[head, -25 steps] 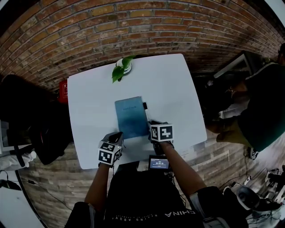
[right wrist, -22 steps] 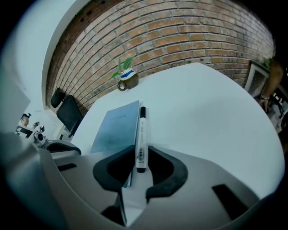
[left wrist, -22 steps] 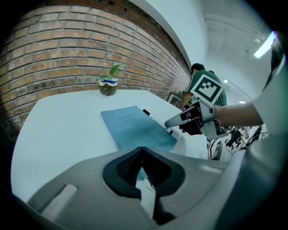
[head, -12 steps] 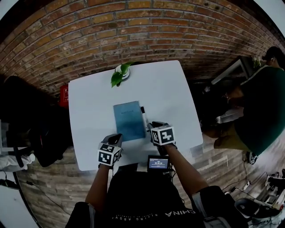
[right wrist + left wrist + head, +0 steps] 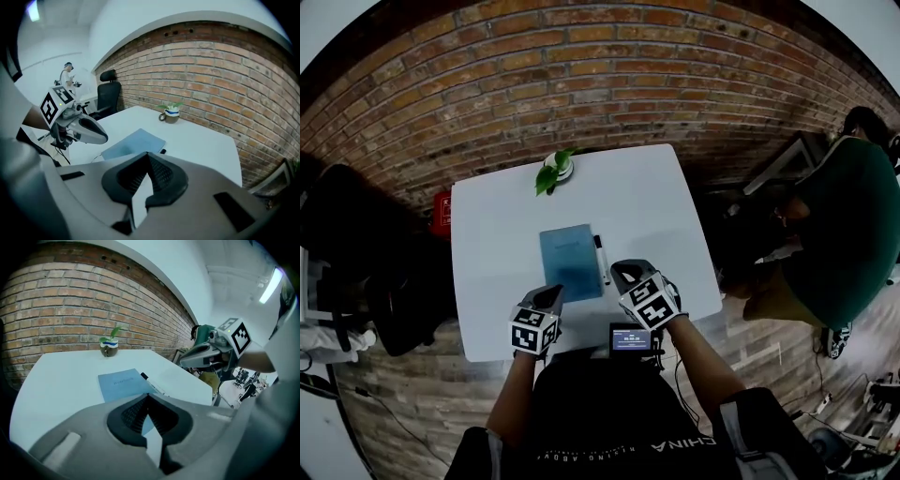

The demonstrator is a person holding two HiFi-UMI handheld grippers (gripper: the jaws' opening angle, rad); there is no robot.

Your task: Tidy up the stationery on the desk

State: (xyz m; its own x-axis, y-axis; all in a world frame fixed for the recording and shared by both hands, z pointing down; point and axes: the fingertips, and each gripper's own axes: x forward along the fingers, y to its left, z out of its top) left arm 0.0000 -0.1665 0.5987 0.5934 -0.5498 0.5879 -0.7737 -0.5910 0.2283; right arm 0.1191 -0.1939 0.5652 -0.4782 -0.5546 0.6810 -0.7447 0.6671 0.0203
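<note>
On smooth desk point(image 5: 497, 234), flat rectangular notebook point(image 5: 570, 261)

A blue notebook point(image 5: 570, 261) is lying flat and closed near the middle of the white desk point(image 5: 647, 202), its long sides running near to far. A slim white pen point(image 5: 601, 260) is lying just beside its right edge, parallel, black cap pointing far.

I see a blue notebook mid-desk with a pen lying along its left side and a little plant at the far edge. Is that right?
Not quite. The head view shows the pen along the right side of the blue notebook, not the left. The rest holds: the little plant stands at the far edge of the desk.
</note>
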